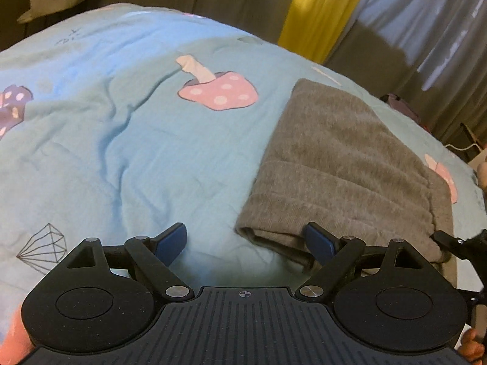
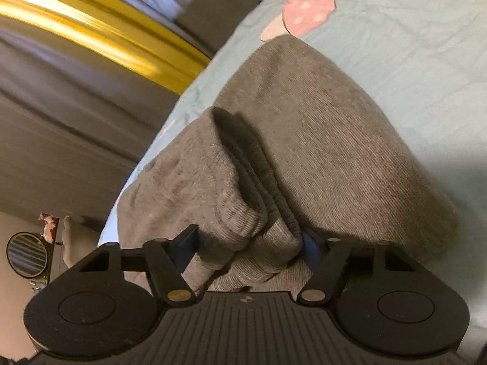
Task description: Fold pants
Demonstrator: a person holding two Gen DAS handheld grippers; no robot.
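Observation:
Grey pants lie folded into a thick rectangle on the right part of a light blue quilt. My left gripper is open and empty; its right finger rests against the near left corner of the fold. In the right wrist view the pants fill the middle. My right gripper is wide open, and the ribbed waistband layers bunch between its two blue pads. Whether the pads press the cloth I cannot tell.
The quilt carries pink mushroom prints and a diamond drawing. Grey and yellow curtains hang beyond the bed's far edge. A round fan stands beside the bed.

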